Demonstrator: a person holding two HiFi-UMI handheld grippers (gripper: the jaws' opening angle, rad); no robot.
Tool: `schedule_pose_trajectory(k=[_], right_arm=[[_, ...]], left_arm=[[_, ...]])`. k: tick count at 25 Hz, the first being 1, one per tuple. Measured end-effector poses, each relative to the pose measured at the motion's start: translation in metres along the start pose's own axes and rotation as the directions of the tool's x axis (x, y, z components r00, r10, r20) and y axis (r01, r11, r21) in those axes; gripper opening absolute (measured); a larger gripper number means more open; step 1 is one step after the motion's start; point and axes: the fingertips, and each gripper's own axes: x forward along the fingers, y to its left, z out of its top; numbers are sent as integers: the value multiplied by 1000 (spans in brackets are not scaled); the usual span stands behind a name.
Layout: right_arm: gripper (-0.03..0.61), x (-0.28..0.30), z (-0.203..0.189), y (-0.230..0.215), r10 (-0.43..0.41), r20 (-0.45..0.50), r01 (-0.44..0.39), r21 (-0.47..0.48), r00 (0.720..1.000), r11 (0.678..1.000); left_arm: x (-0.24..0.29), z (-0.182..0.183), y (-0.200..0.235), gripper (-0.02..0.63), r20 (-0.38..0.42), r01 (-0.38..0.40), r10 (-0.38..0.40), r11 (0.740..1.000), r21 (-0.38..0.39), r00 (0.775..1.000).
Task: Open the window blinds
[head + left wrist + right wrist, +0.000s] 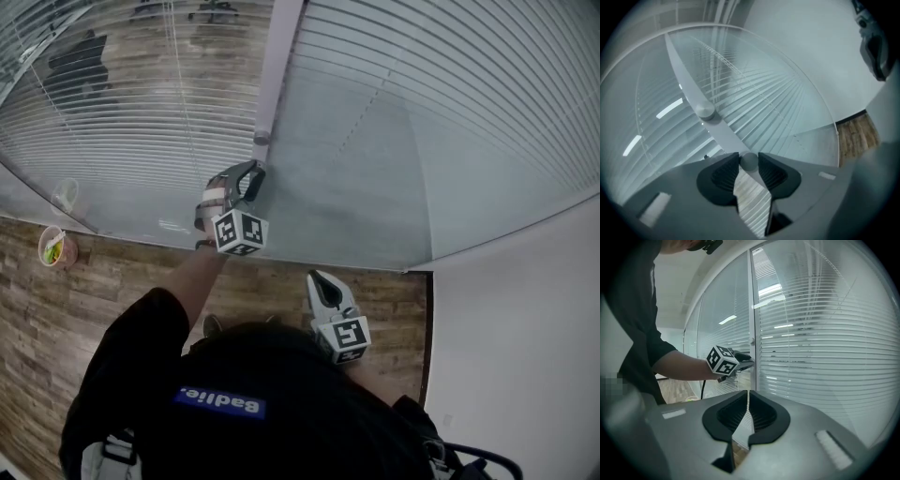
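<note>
Since slat tilt looks driven by round knob on frame post, clamped on that knob with left gripper, centre of head view, held level, likely for twisting. Right gripper idle at lower centre, jaws together, empty, clear of work. Blinds across upper frame, behind glass.
</note>
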Motion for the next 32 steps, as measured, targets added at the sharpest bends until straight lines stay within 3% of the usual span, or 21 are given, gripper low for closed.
schedule_pose_trajectory(k=[5, 8, 13, 17, 22, 24, 27, 29, 30, 32], right_arm=[[14, 0, -2, -2, 4, 2, -4, -9, 1000, 1000], [12, 0, -3, -3, -1, 0, 1, -5, 1000, 1000], [9, 0, -3, -3, -1, -2, 1, 5, 1000, 1000], [9, 1, -4, -4, -1, 2, 1, 6, 1000, 1000], [9, 1, -4, -3, 0, -4, 0, 16, 1000, 1000], [9, 2, -6, -3, -1, -6, 1, 19, 1000, 1000], [9, 4, -4, -1, 7, -4, -7, 18, 1000, 1000], [16, 5, -4, 1, 15, -7, -15, 16, 1000, 1000], [21, 6, -4, 2, 18, -6, -18, 16, 1000, 1000], [25, 6, -2, 2, 22, 1, -22, 19, 1000, 1000]], left_arm=[[1, -1, 2, 124, 6, -7, 8, 990, -137, 1000], [1, -2, 4, 124, 11, 0, 3, 964, -267, 1000], [1, -4, 7, 126, 17, 8, 0, 871, -491, 1000], [2, -6, 9, 126, 16, 12, -3, 807, -591, 1000], [-1, -6, 15, 126, 1, 11, -15, 700, -714, 1000], [-1, -6, 15, 126, 3, 15, -19, 674, -739, 1000], [0, -7, 15, 126, 8, 26, -30, 662, -749, 1000], [1, -7, 15, 130, 13, 41, -46, 675, -737, 999], [1, -7, 15, 133, 14, 50, -58, 697, -715, 998], [0, -6, 15, 141, 9, 67, -79, 768, -637, 997]])
